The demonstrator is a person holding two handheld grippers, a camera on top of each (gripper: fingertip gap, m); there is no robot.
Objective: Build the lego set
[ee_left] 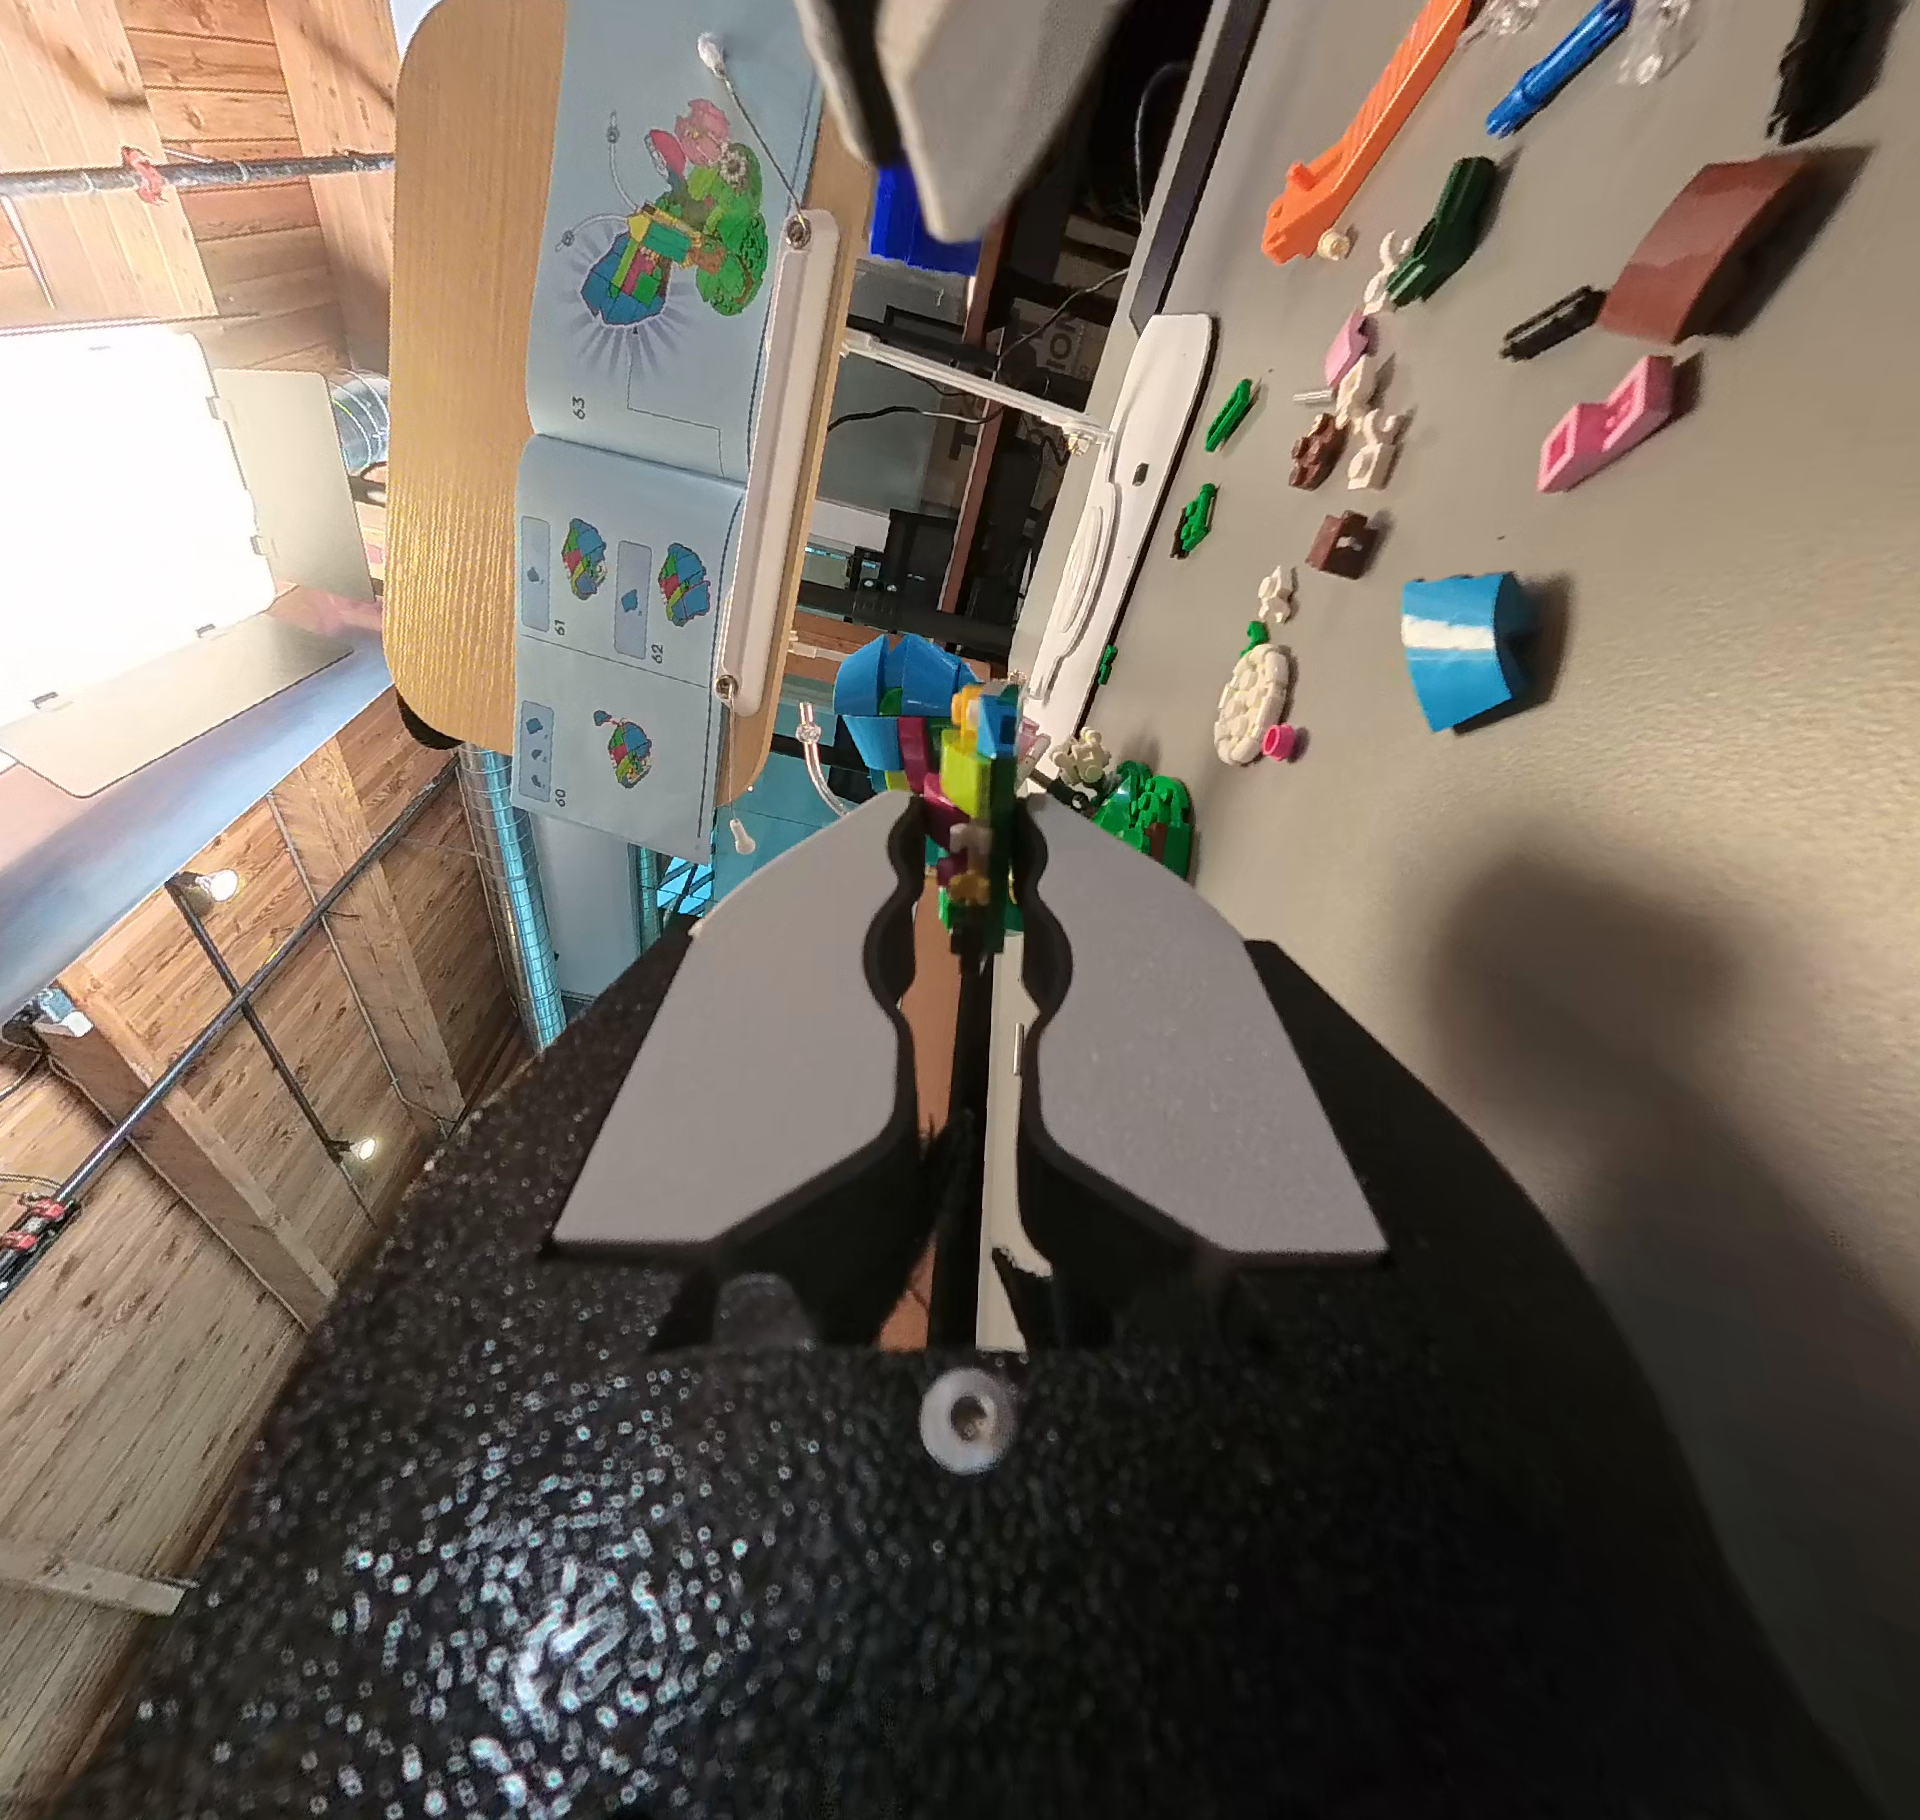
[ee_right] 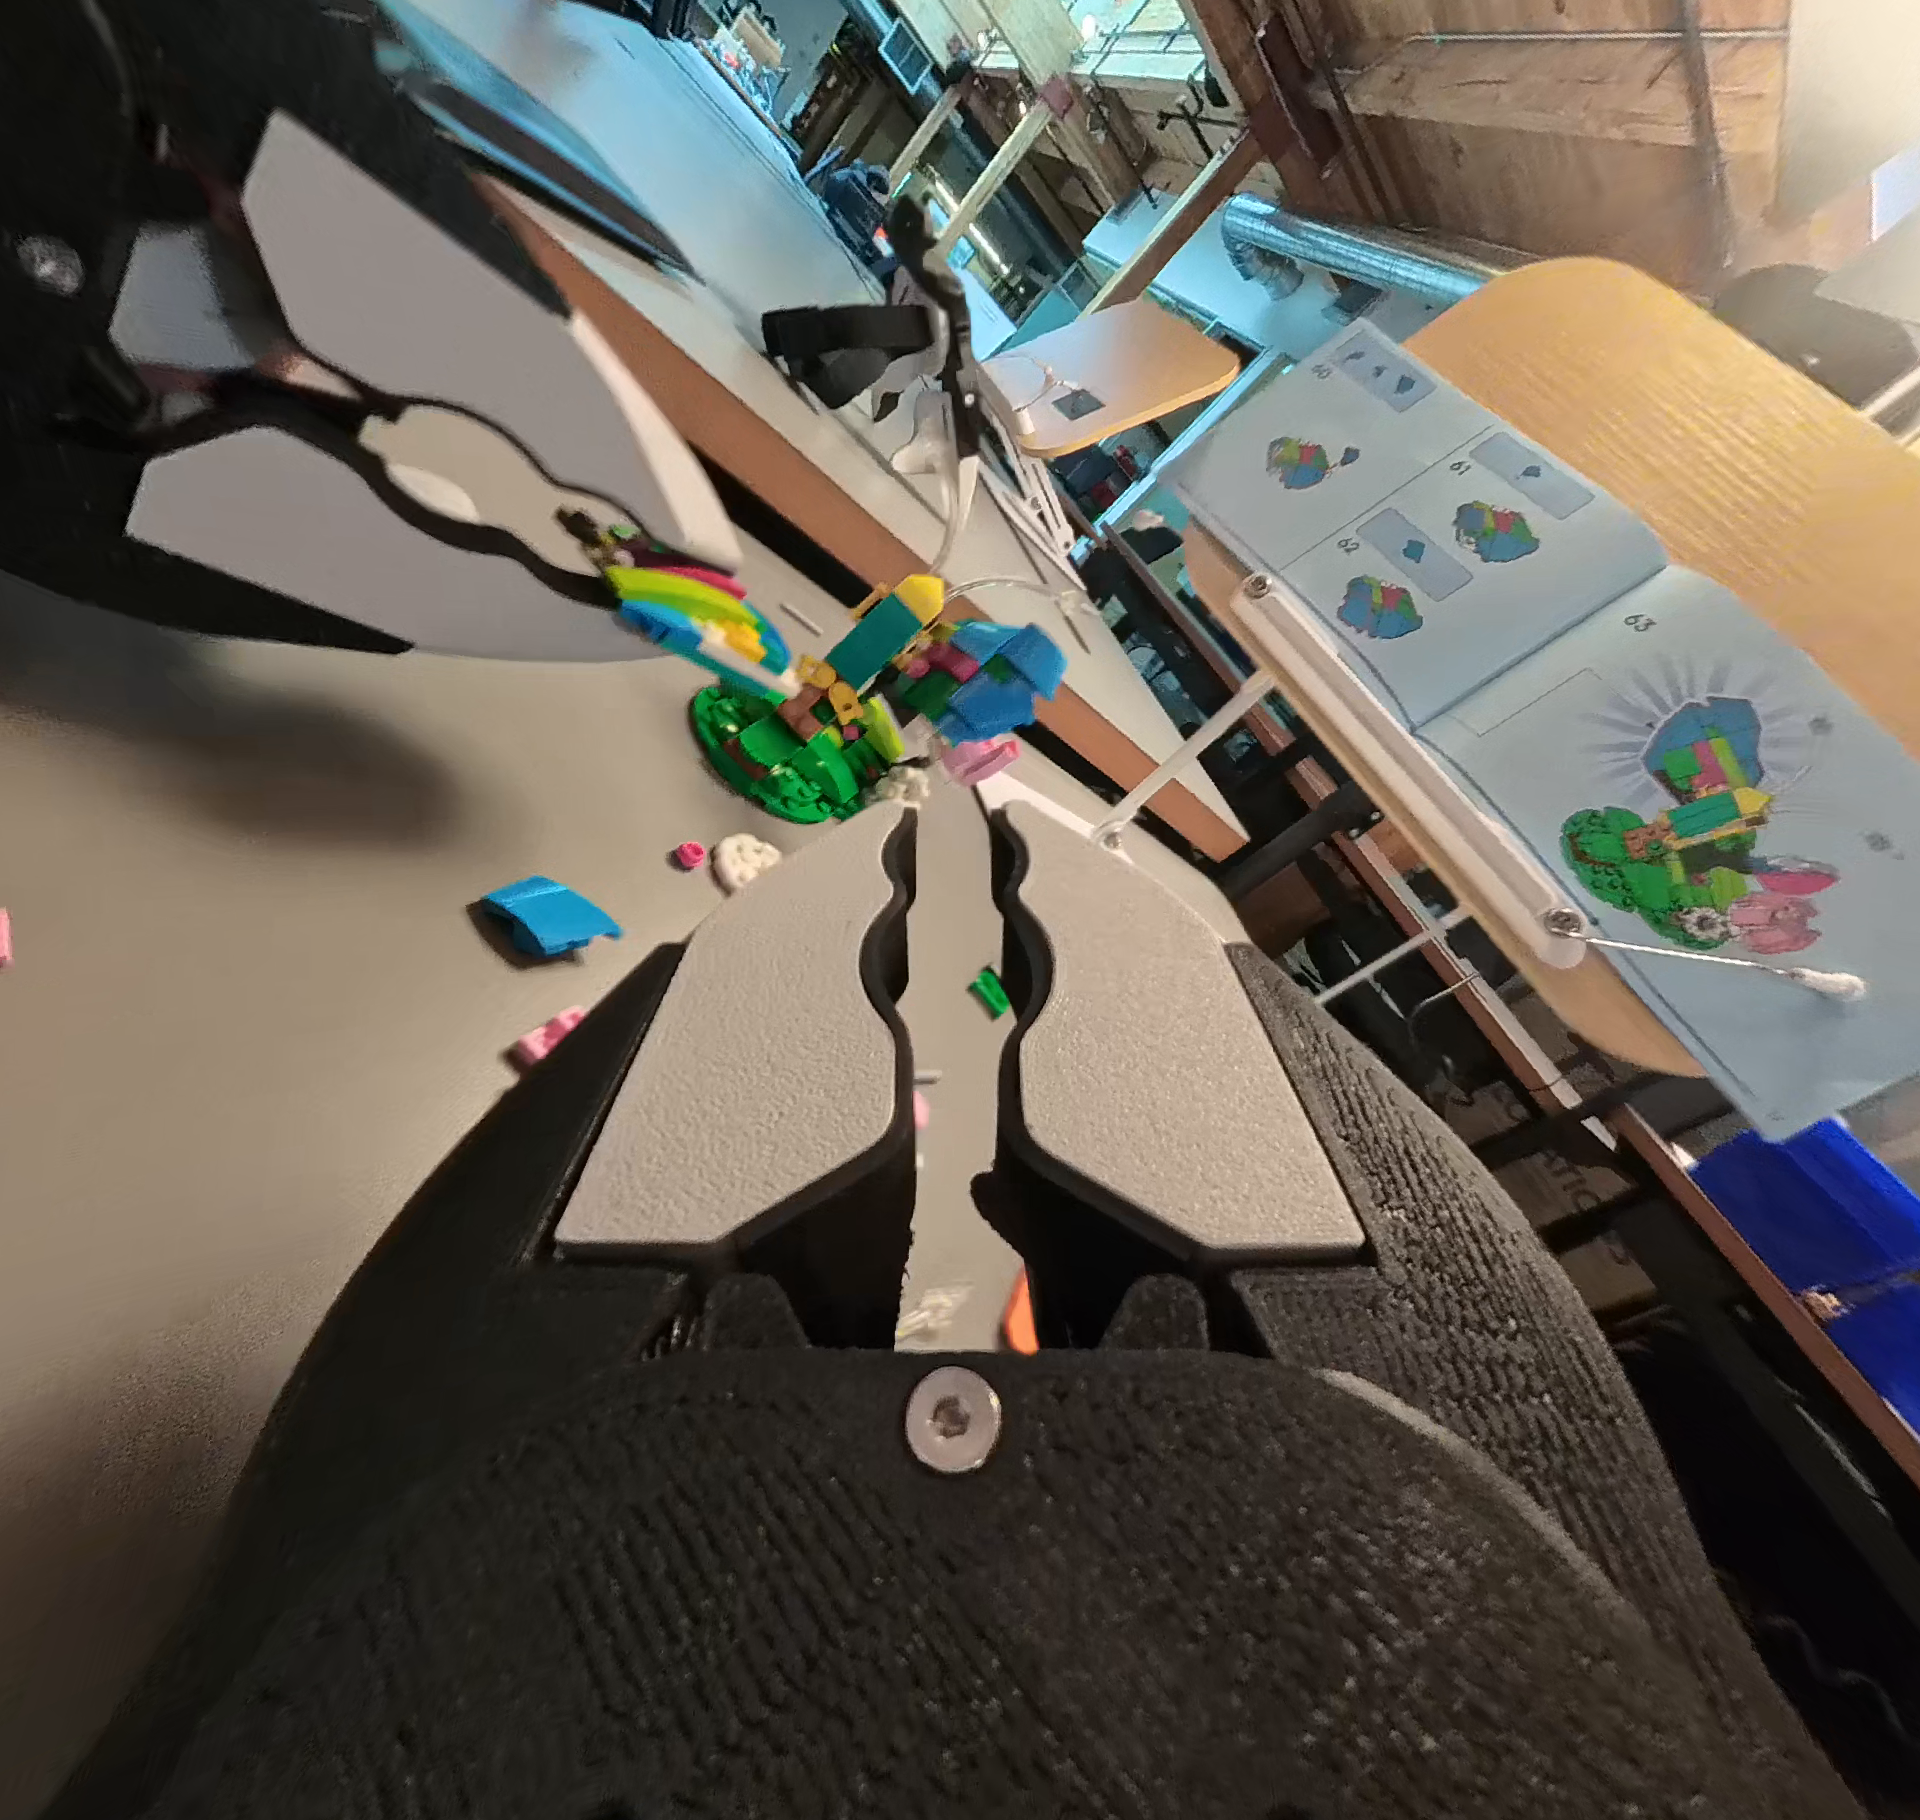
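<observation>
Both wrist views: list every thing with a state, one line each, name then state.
left gripper: shut on the lego model
lego model: part-built, tilted, its green base on the table
right gripper: open, holding nothing
instruction booklet: open, held on its stand by a white bar
blue curved brick: loose on the table
orange brick separator: lying unused

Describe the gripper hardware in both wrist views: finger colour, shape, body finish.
Both match. The left gripper and right gripper each have two flat grey fingers with wavy black-edged inner contours, on a rough, speckled black printed body with one silver screw at centre. No cables or sleeves show.
</observation>
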